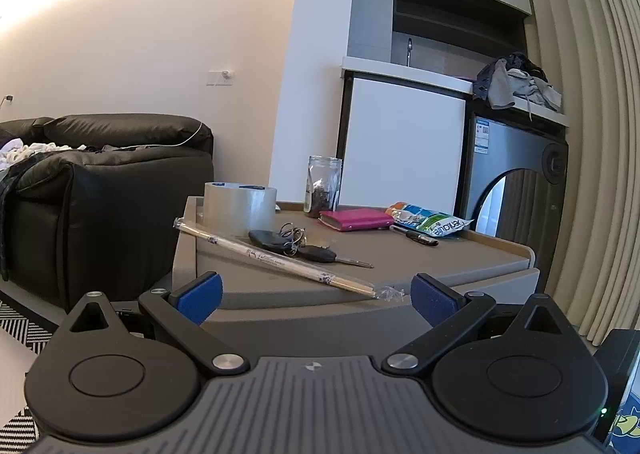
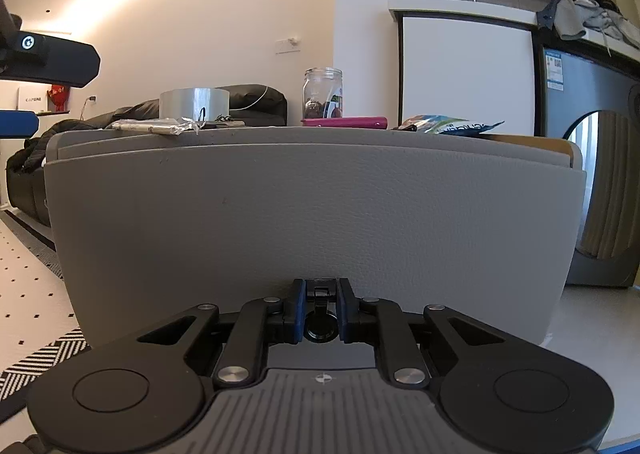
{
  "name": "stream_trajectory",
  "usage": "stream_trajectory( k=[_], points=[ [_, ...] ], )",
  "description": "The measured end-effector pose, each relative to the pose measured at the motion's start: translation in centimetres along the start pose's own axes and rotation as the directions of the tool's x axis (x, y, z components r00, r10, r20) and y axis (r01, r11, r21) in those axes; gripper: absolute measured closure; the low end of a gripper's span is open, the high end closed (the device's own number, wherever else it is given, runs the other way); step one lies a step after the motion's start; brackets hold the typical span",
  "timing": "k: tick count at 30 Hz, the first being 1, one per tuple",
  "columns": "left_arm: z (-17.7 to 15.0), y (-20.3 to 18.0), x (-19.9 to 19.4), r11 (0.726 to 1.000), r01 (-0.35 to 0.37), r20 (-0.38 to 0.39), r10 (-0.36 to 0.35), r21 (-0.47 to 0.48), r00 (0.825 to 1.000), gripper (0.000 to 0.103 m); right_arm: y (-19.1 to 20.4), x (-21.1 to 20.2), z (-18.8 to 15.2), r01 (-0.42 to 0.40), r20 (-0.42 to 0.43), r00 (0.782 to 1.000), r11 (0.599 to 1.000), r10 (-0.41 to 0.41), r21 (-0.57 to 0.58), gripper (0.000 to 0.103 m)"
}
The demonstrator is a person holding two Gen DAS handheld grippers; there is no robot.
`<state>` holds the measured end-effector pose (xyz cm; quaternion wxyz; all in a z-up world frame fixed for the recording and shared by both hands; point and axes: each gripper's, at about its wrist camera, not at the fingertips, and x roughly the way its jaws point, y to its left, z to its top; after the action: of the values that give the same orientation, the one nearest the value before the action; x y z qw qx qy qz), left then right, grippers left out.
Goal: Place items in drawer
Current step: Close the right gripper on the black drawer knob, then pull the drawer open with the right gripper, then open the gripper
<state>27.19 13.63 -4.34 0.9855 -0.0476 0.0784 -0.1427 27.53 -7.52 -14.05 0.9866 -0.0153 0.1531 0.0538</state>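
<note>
A grey leather-look cabinet stands in a living room, a black sofa at nine o'clock and a steel washing machine at two; on top lie a tape roll, wrapped chopsticks, keys, a glass jar, a pink wallet, a pen and a snack packet with partly legible lettering. The left gripper hangs at six o'clock, tongs wide apart and empty. The right gripper is clamped on the small black drawer pull low on the grey drawer front.

Tape roll behind keys — wallet right, jar behind.
</note>
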Motion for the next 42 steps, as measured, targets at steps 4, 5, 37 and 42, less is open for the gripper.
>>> stream_trajectory(
  k=[4,5,37,42],
  points=[
    [0.1,-0.2,-0.1,1.000,-0.001,-0.001,0.001,0.000,1.000,0.000,-0.3,-0.4,0.1,-0.007,-0.005,1.000,1.000,0.007,0.014,0.086],
    [0.1,-0.2,-0.1,1.000,-0.002,-0.002,0.002,0.005,1.000,0.000,-0.3,-0.6,0.1,-0.008,-0.006,1.000,1.000,0.008,0.018,0.086],
    [1.1,-1.0,-2.4,1.000,-0.006,0.036,0.005,0.018,0.999,0.000,-0.6,-8.1,-1.6,-0.009,-0.028,1.000,0.998,0.011,0.066,0.087],
    [1.2,-1.2,-2.7,1.000,-0.009,0.039,0.008,0.019,0.999,0.000,-0.6,-9.2,-1.8,-0.008,-0.033,0.999,0.997,0.010,0.071,0.087]
  ],
)
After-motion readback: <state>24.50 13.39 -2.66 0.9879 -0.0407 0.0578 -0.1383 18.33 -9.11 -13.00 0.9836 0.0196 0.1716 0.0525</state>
